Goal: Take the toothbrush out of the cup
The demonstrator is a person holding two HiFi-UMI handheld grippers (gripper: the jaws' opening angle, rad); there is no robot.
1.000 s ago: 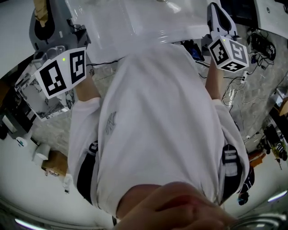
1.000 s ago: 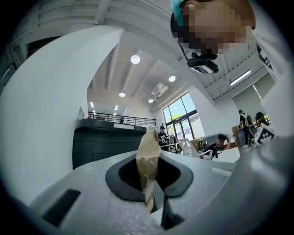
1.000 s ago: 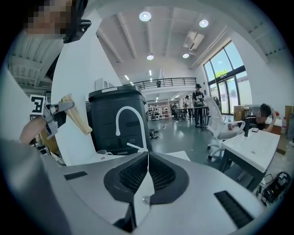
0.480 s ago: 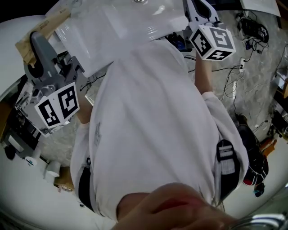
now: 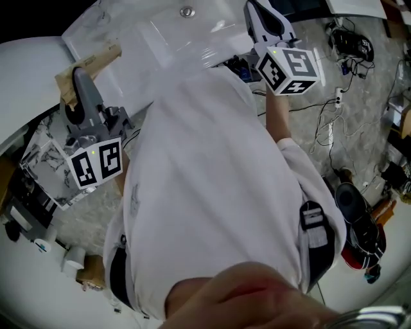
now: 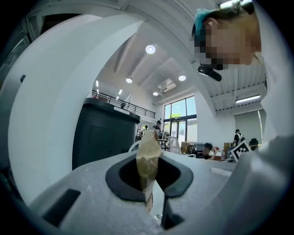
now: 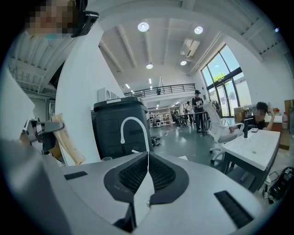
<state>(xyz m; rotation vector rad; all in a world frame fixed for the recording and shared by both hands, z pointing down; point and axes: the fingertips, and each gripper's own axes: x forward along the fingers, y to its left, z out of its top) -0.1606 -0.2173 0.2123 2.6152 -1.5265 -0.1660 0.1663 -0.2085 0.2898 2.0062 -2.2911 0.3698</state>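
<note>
— Where do your tongs sit?
— Your left tongs point(image 5: 78, 83) are at nine o'clock with a paper strip point(image 5: 90, 63) between their jaws, just beside the bench's point(image 5: 160, 38) left edge. Your right tongs point(image 5: 260, 16) are at one o'clock, by the bench's right end.
— And around them?
— Cables point(image 5: 334, 122) lie on the floor at three o'clock. A cabinet point(image 7: 121, 126) stands beyond the right tongs at twelve.

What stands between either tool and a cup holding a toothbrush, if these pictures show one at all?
No cup or toothbrush shows in any view, so no path can be judged. The left tool is shut on a brown paper-like strip that fills its jaws; the right tool is shut and empty.
</note>
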